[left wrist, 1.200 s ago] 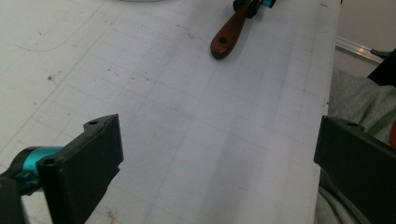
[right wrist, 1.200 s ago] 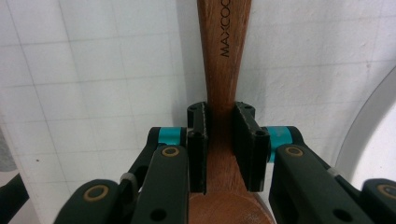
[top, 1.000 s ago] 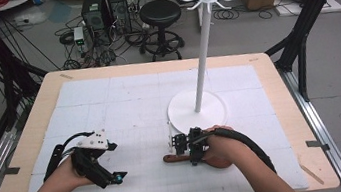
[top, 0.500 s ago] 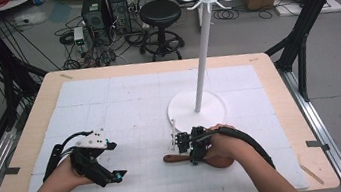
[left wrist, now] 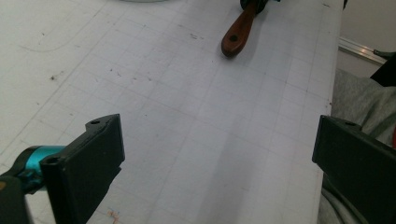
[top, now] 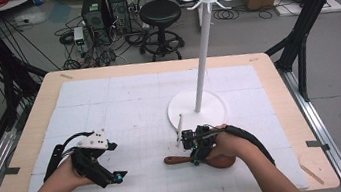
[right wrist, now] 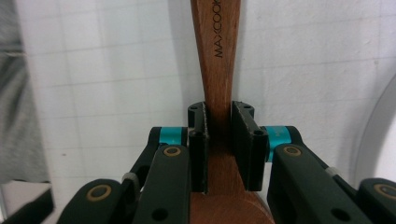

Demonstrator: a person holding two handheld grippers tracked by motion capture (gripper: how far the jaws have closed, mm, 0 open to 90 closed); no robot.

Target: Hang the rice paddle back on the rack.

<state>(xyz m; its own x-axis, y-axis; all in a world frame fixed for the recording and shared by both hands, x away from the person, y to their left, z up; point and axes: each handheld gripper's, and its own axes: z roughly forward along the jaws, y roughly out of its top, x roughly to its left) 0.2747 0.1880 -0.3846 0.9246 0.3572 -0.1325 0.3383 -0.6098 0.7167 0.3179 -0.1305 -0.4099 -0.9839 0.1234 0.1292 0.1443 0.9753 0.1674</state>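
The wooden spoon's handle [right wrist: 215, 51] carries dark lettering reading "MAXCOOK", its last letter possibly cut off.

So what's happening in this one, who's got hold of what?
A person works at a table with a gripper in each hand. The right gripper is shut on the neck of a brown wooden spoon that lies flat on the white mat, near the round base of a white hanging stand. The left gripper is open with nothing between its jaws, resting off to the left, apart from the spoon. The spoon is not yet on the stand.
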